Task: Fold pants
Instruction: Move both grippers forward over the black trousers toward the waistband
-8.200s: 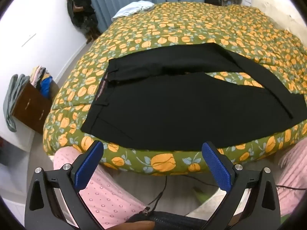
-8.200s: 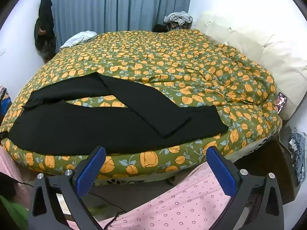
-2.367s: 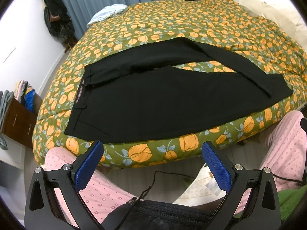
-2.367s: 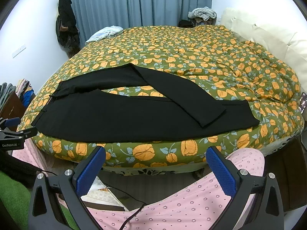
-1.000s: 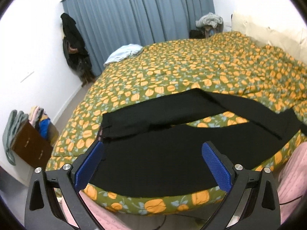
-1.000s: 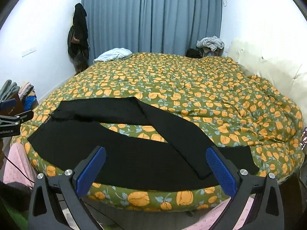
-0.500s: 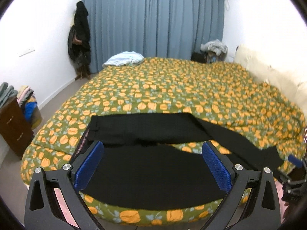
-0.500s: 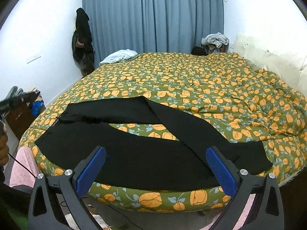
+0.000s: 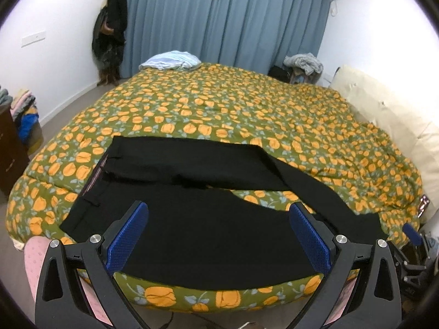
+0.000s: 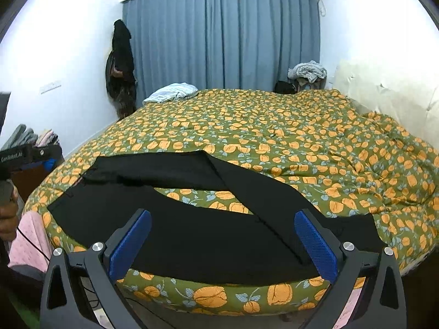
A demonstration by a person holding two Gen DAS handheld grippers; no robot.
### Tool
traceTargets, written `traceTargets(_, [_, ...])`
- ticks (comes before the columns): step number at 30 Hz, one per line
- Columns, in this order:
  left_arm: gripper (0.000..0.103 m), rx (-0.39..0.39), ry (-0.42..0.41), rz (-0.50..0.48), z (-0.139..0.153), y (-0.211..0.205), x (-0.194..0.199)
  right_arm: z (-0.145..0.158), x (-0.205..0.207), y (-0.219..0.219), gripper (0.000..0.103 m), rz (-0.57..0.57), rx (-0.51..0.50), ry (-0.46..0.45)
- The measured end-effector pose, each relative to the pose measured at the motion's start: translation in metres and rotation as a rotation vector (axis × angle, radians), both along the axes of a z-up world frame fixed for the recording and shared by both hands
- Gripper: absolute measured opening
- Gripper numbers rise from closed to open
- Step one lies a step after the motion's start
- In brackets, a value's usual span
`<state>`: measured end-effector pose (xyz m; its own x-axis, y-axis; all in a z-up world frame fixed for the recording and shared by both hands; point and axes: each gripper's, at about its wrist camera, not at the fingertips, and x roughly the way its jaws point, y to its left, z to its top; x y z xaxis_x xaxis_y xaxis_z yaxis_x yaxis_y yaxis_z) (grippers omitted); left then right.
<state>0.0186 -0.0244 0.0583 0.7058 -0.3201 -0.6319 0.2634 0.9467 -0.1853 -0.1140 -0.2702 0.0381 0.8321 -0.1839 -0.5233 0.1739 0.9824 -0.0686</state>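
The black pants (image 9: 208, 227) lie along the bed's near edge on the floral duvet (image 9: 247, 115), legs splayed; left gripper (image 9: 219, 235) and right gripper (image 10: 222, 241) hover spread, empty. Pinching duvet along with fabric could drag the pants off the edge

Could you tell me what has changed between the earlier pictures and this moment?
Both grippers were raised and tilted up: the views, which looked down on the bed edge and the person's pink-trousered legs, now take in the curtain and walls. The left gripper and right gripper took hold of nothing; their jaws stay open. The black pants lie as before on the floral bedspread, far leg crossing the near one.
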Motion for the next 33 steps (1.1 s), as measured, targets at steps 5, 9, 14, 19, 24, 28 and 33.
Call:
traceTargets(5, [0.102, 0.026, 0.019, -0.026, -0.005, -0.005, 0.001, -0.005, 0.000, -0.001, 0.103, 0.019, 0.045, -0.002])
traceTargets(9, [0.102, 0.057, 0.040, -0.039, -0.008, -0.011, 0.001, -0.010, 0.001, -0.002, 0.103, 0.026, 0.080, 0.011])
traceTargets(14, [0.102, 0.064, 0.034, -0.071, -0.008, -0.015, 0.000, -0.016, 0.004, 0.003, 0.103, 0.040, 0.073, 0.050])
traceTargets(19, [0.102, 0.036, 0.045, -0.076, -0.008, -0.012, 0.001, -0.022, 0.007, 0.011, 0.103, 0.071, 0.063, 0.085])
traceTargets(24, [0.102, 0.022, 0.070, -0.061, -0.010, -0.007, 0.004, -0.026, 0.007, 0.019, 0.103, 0.104, 0.071, 0.103])
traceTargets(28, [0.102, 0.021, 0.076, -0.051, -0.012, -0.004, 0.003, -0.028, 0.007, 0.024, 0.103, 0.120, 0.069, 0.115])
traceTargets(33, [0.102, 0.021, 0.080, -0.042, -0.012, -0.003, 0.002, -0.030, 0.007, 0.027, 0.103, 0.127, 0.070, 0.124])
